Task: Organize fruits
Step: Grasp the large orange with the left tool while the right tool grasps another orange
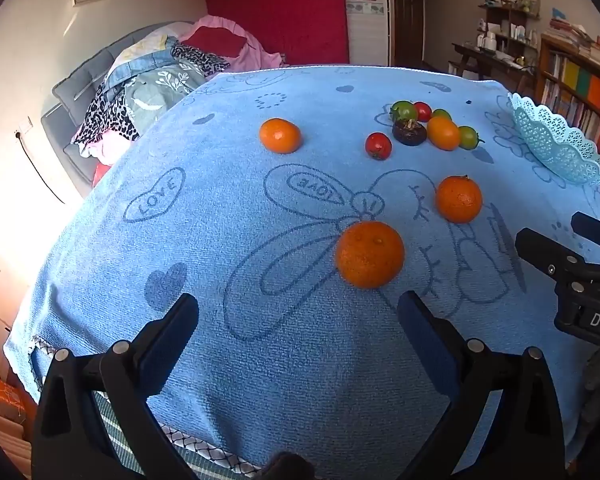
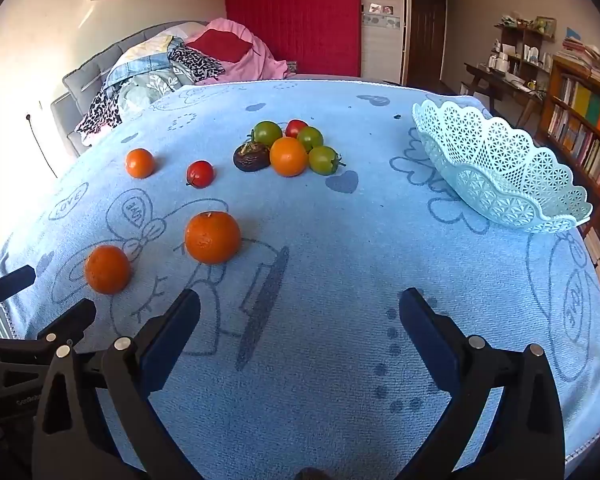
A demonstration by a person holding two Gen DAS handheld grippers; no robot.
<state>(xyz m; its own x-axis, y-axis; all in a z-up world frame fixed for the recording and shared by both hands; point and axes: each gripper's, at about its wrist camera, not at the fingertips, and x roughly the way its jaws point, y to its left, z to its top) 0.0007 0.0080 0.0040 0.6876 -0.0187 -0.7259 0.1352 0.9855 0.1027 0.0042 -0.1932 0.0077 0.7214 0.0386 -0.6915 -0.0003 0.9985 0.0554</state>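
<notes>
Reaching for round fruit on a soft towel is where trouble could start: both grippers hang above the near edge of the table with jaws spread wide and nothing between them, and a finger that nudges rather than straddles would likely send a fruit rolling. The left gripper (image 1: 298, 316) has the nearest orange (image 1: 369, 254) just ahead of its right finger, so a closing off centre could push it aside toward the second orange (image 1: 459, 199). The right gripper (image 2: 299, 312) faces bare blue towel (image 2: 340, 264), well apart from any fruit — its reach to the cluster in the middle of the table risks knocking neighbours, since those fruits touch one another. The lacy basket (image 2: 500, 184) sits tilted at the far right corner, part of its rim seemingly past the table edge; a fruit dropped hard on that side might tip it. The two grippers are also close side by side, so crossing paths could make them collide. Counted: four orange fruits in all, namely the two near ones, a third orange (image 2: 139, 163) toward the left edge and a fourth orange (image 2: 288, 156) in the cluster; two red tomatoes (image 2: 199, 173); three green tomatoes (image 2: 267, 133); one dark wrinkled fruit (image 2: 252, 156); one basket.
</notes>
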